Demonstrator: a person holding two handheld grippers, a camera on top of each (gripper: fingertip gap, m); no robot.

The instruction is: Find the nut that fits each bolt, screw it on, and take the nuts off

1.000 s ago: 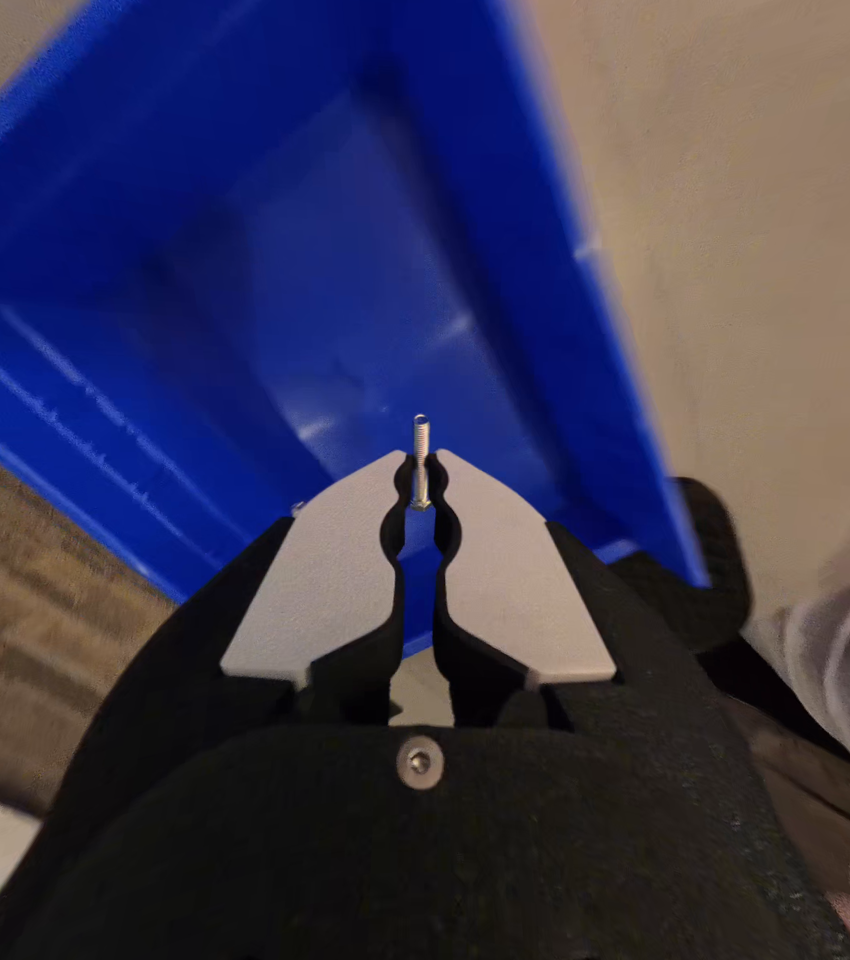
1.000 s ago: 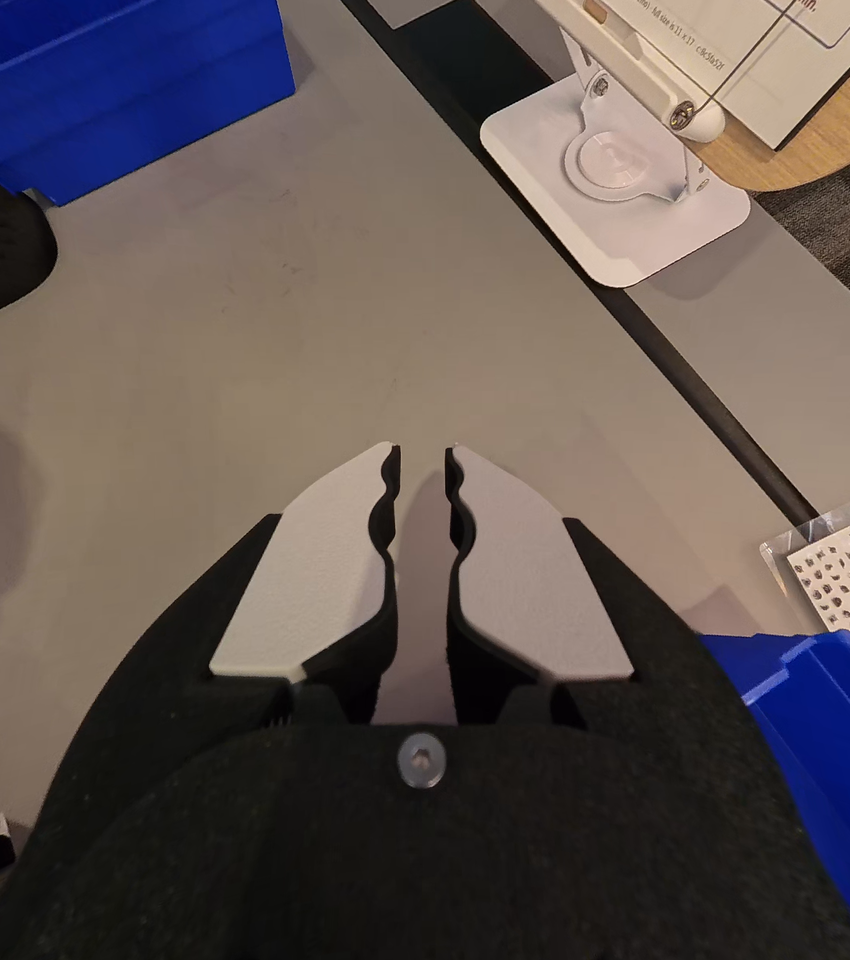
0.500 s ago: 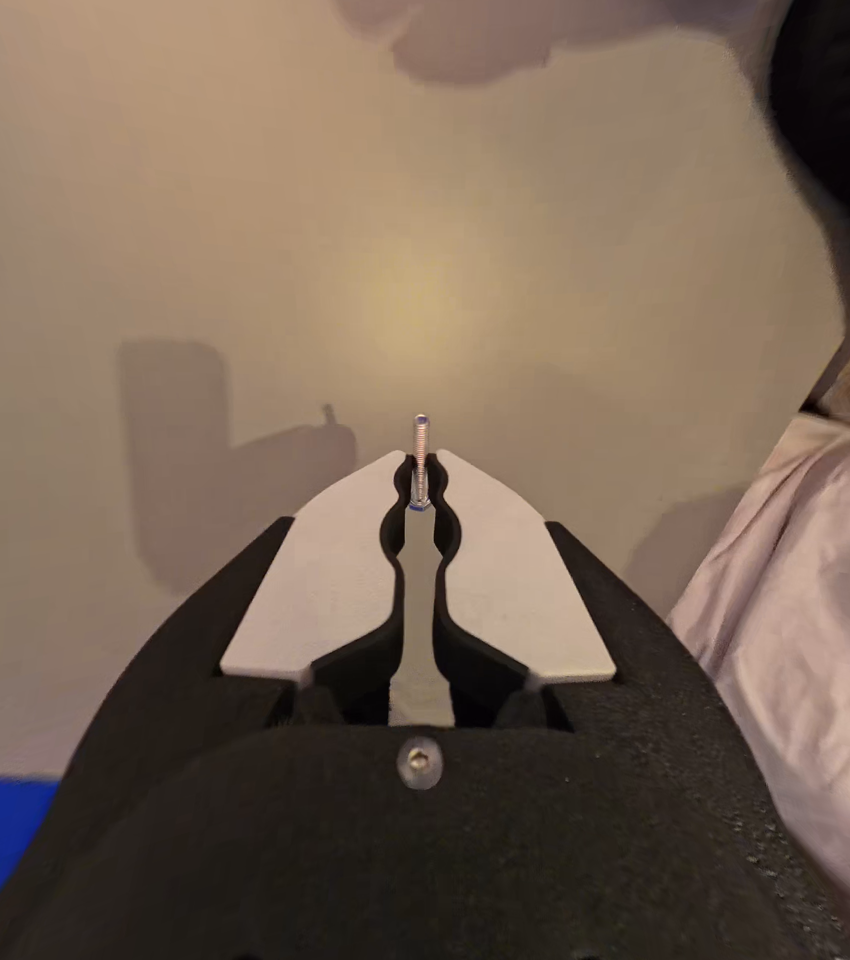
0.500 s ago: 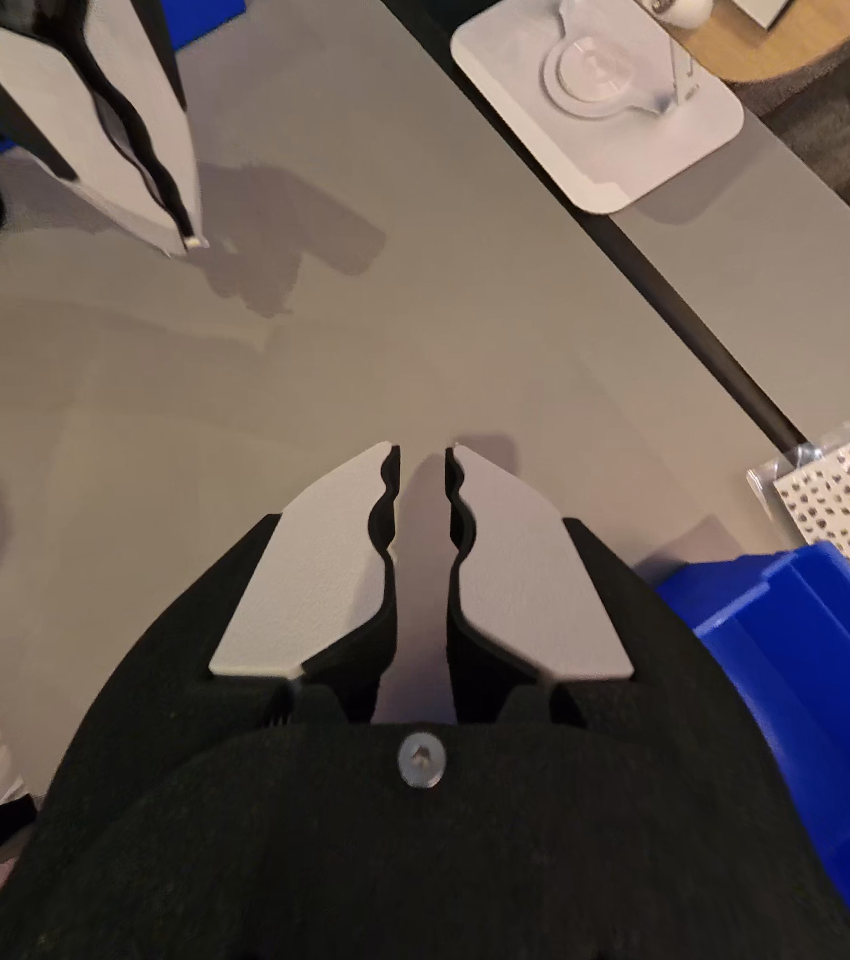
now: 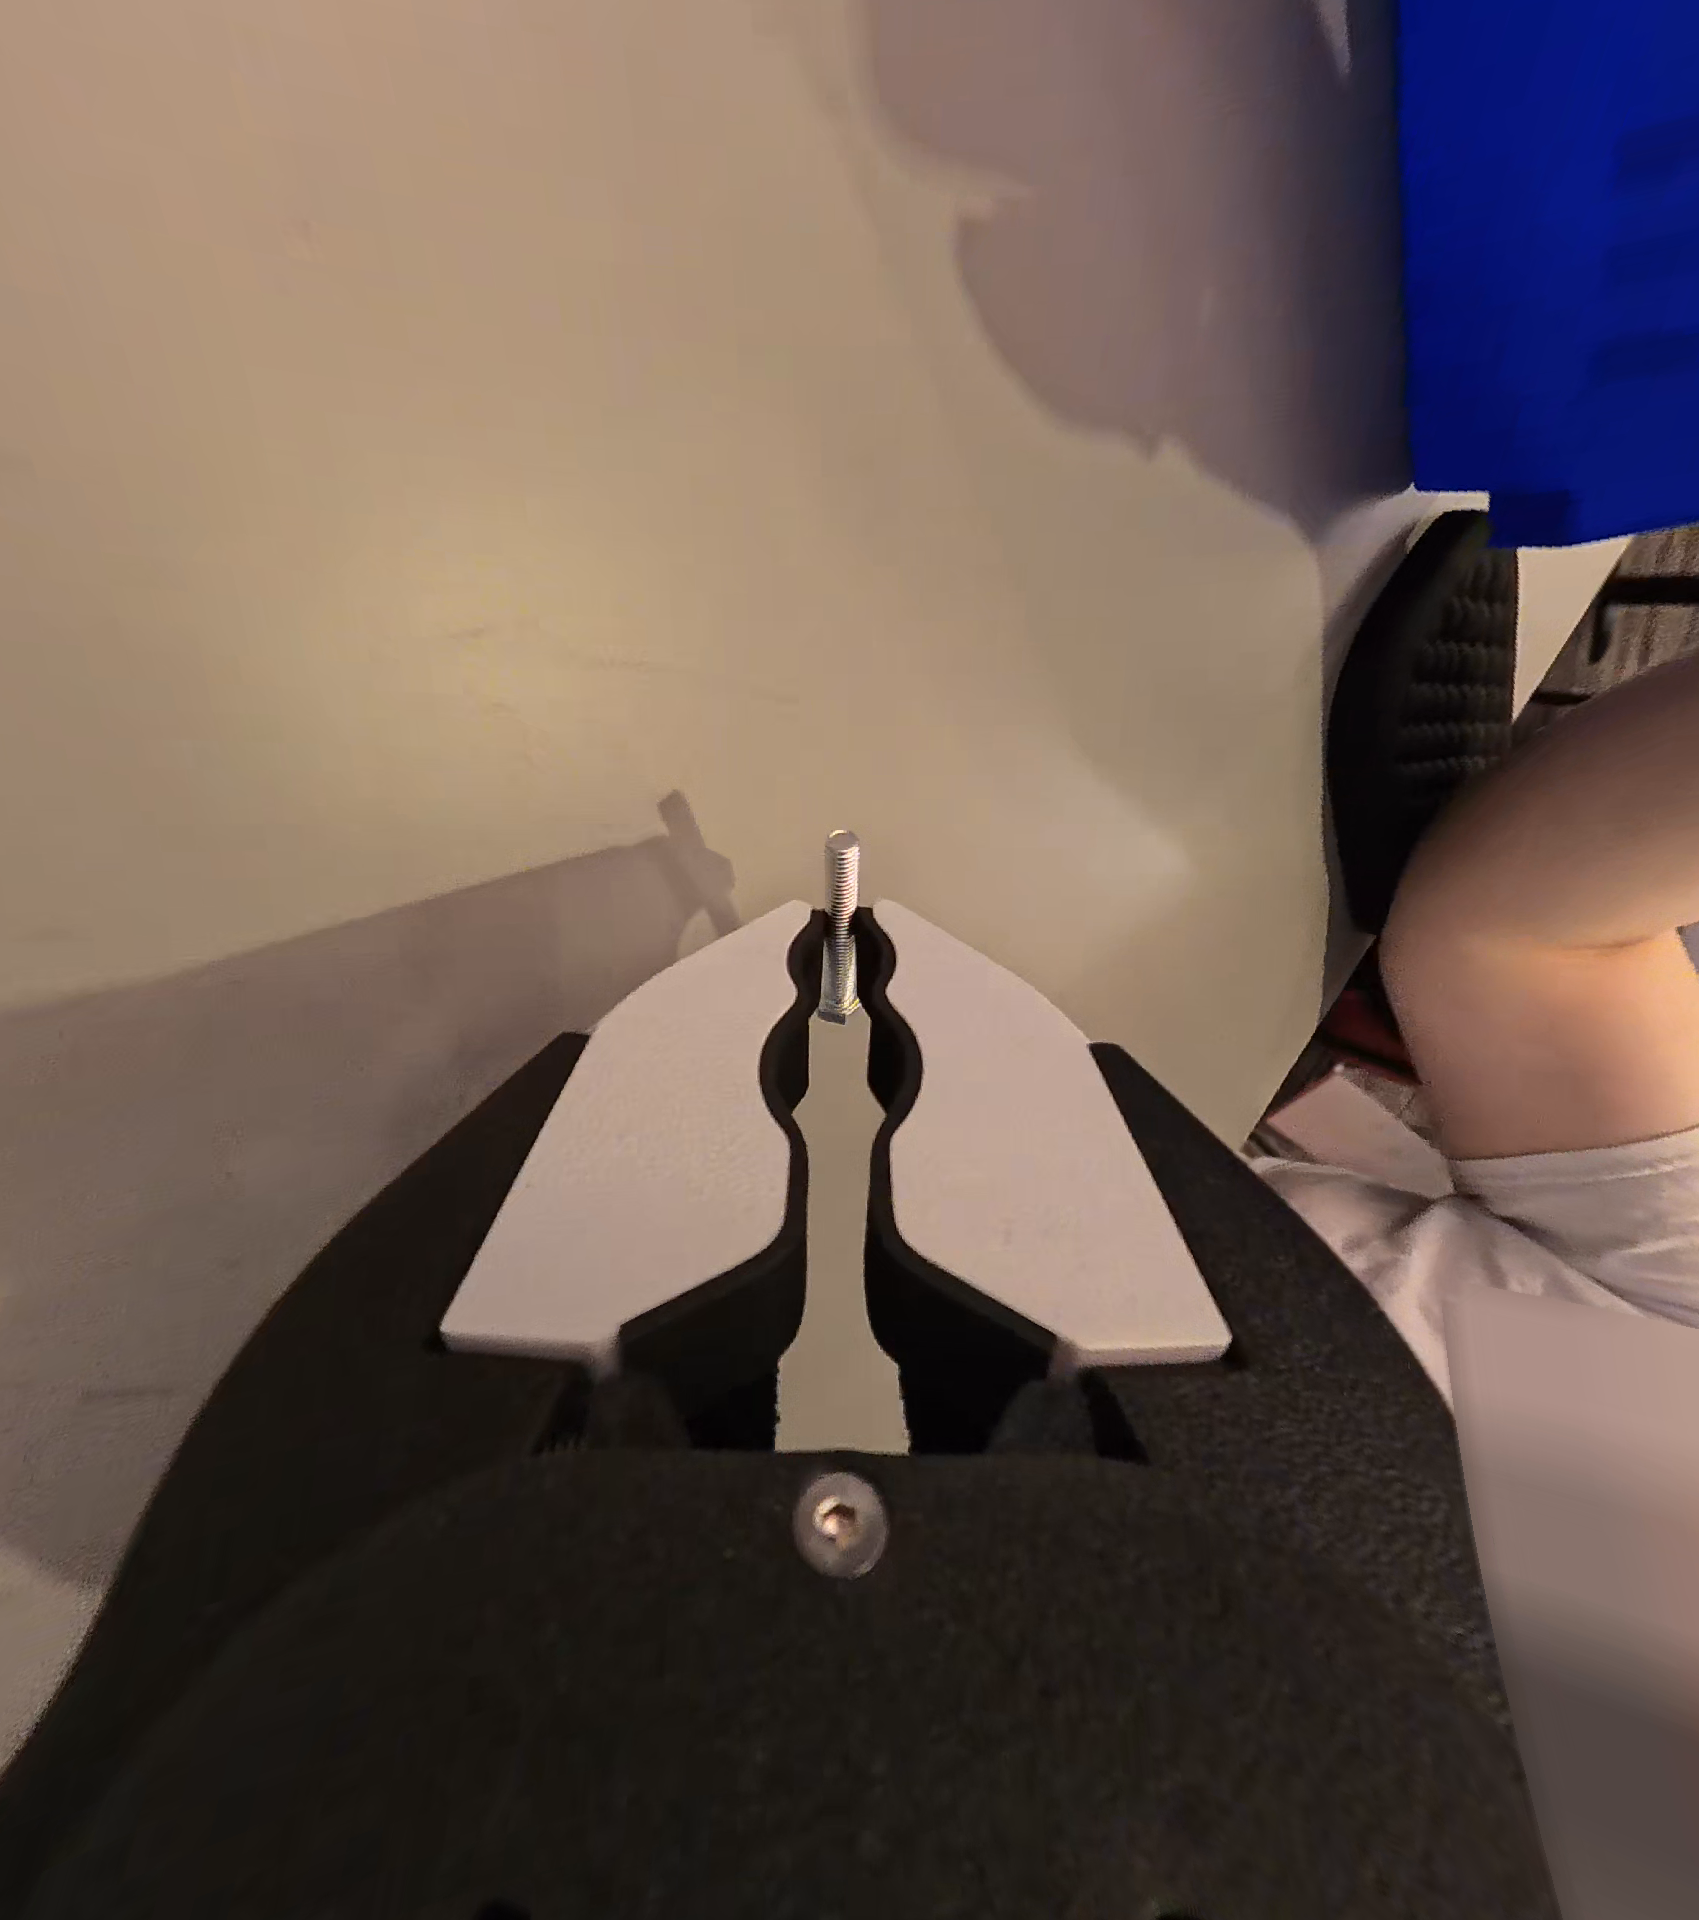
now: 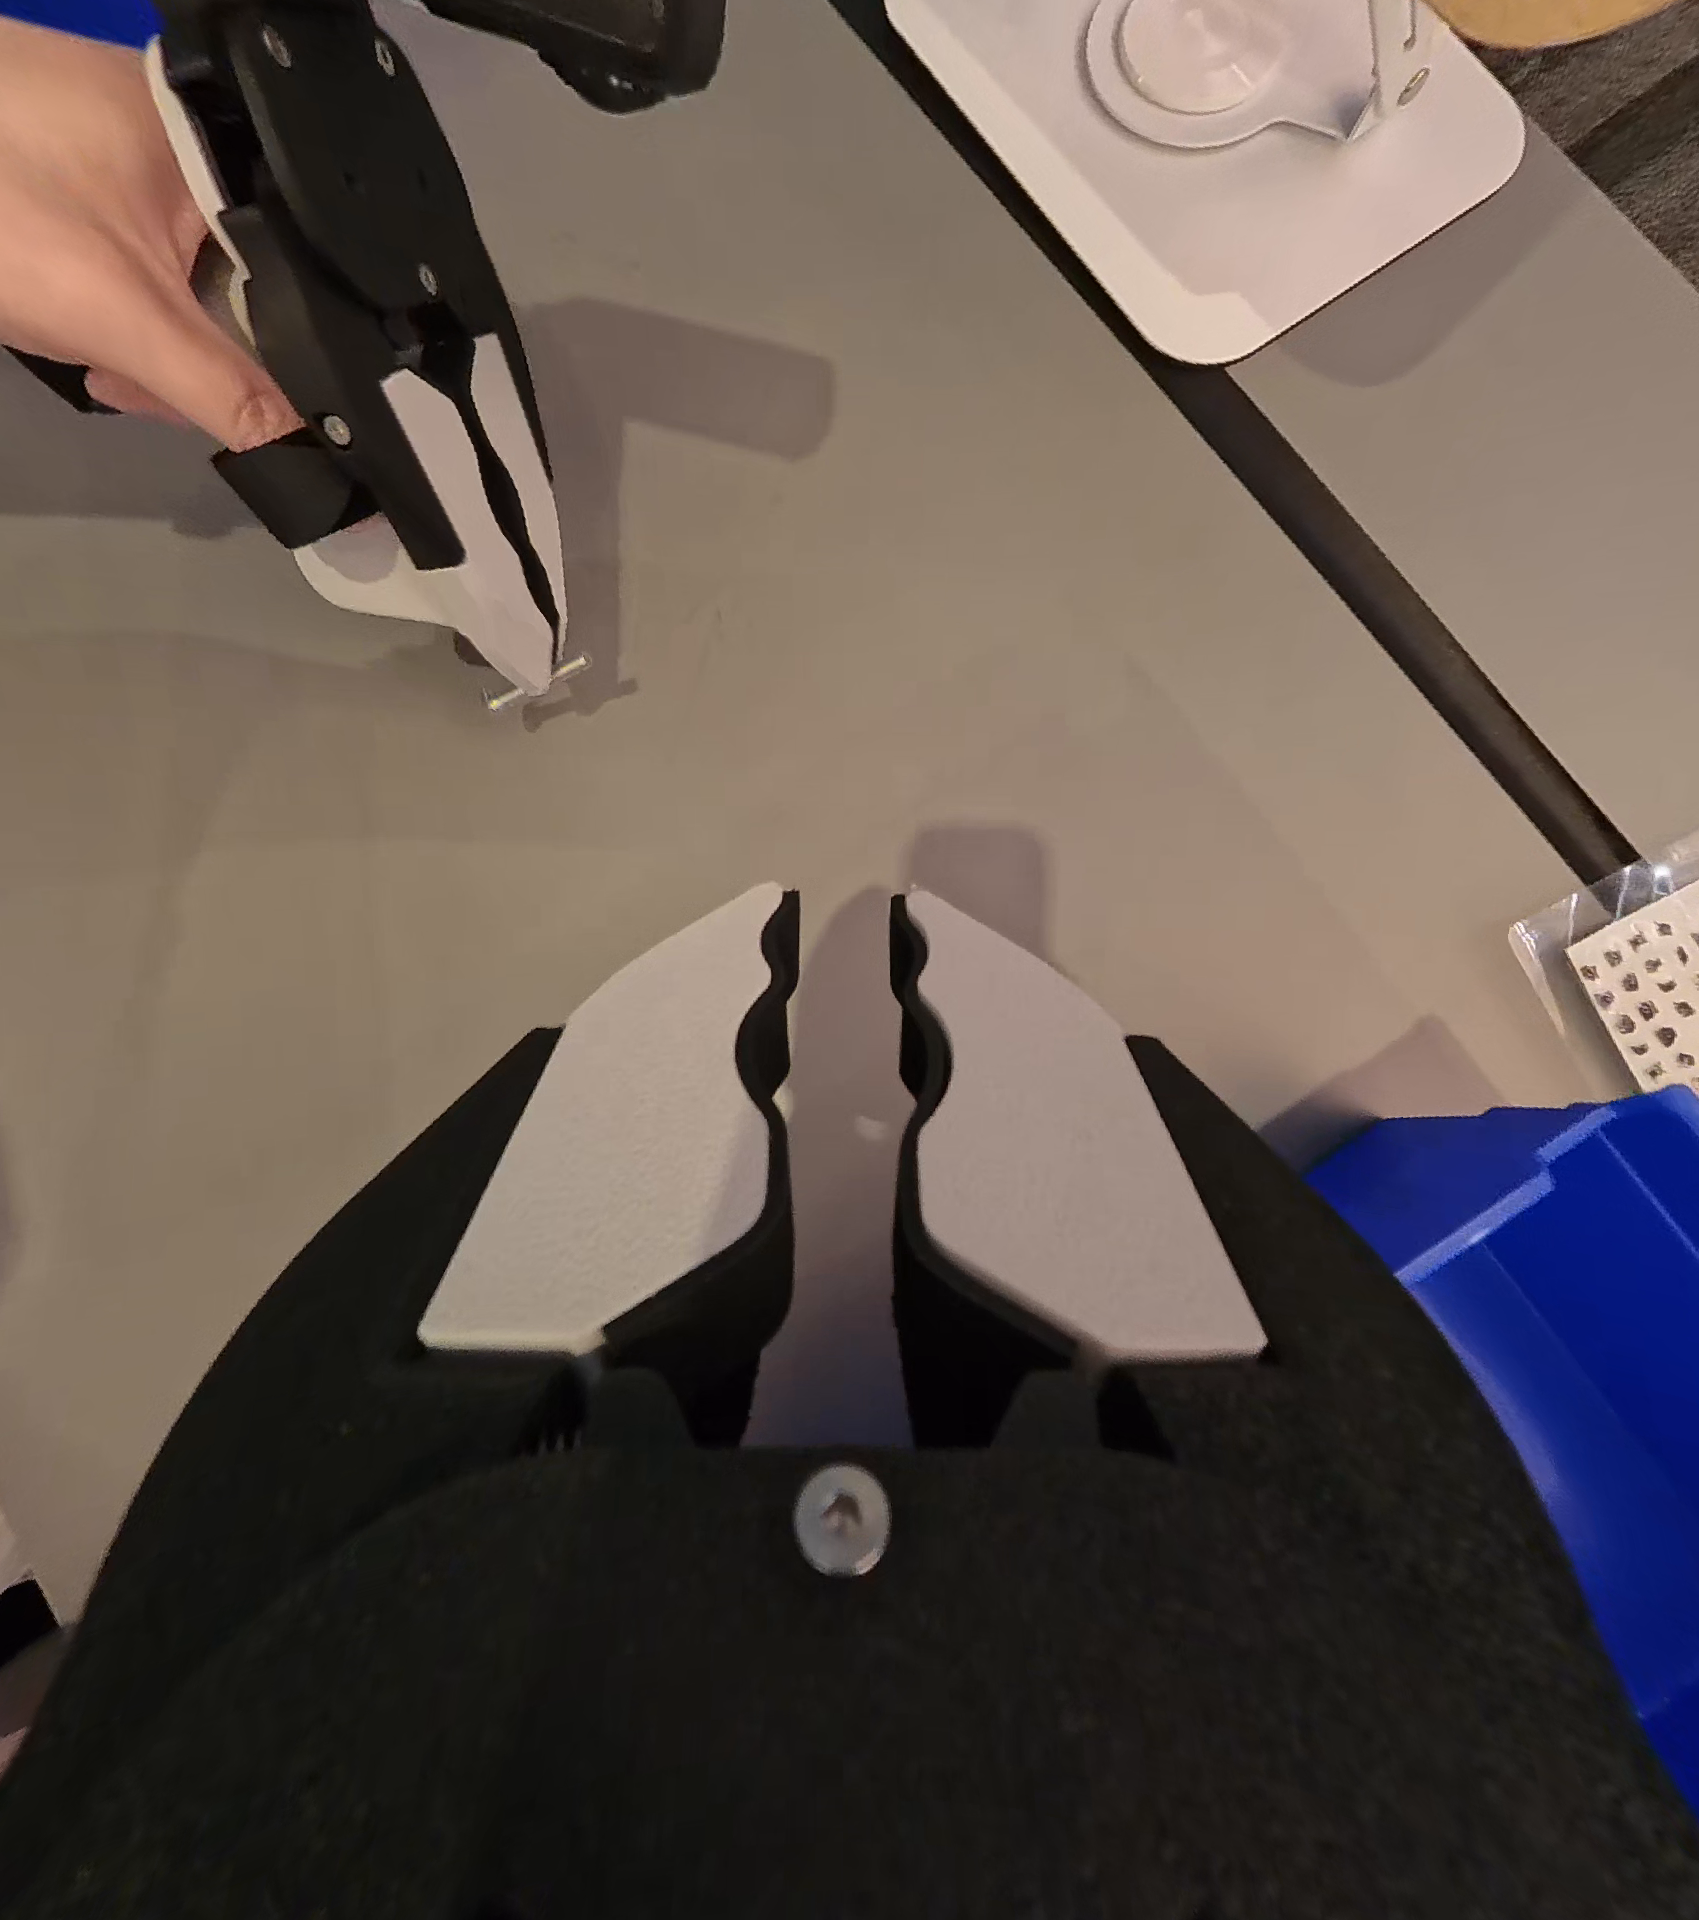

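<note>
My left gripper [image 5: 842, 914] is shut on a small silver bolt [image 5: 840, 904]. The bolt's threaded end sticks out past the fingertips and its head sits between the jaws. In the right wrist view the left gripper [image 6: 544, 681] is at the upper left, held by a hand, with the bolt [image 6: 533, 688] crosswise at its tips, just above the grey table [image 6: 928, 623]. My right gripper [image 6: 843, 909] is open by a narrow gap and empty, hovering over the table to the right of the left gripper. No nut is in view.
A blue bin [image 6: 1603, 1351] stands at the right, close to my right gripper, and shows blurred in the left wrist view [image 5: 1603, 260]. A white stand base [image 6: 1240, 156] sits at the back right. A bagged patterned sheet [image 6: 1697, 997] lies at the right edge. An arm [image 5: 1551, 831] is at right. My hands' fingertips stand some 20 centimeters from each other.
My left gripper has swung away from the far blue bin toward the middle of the table with the bolt in it, and has come into the right wrist view. My right gripper stays slightly open.
</note>
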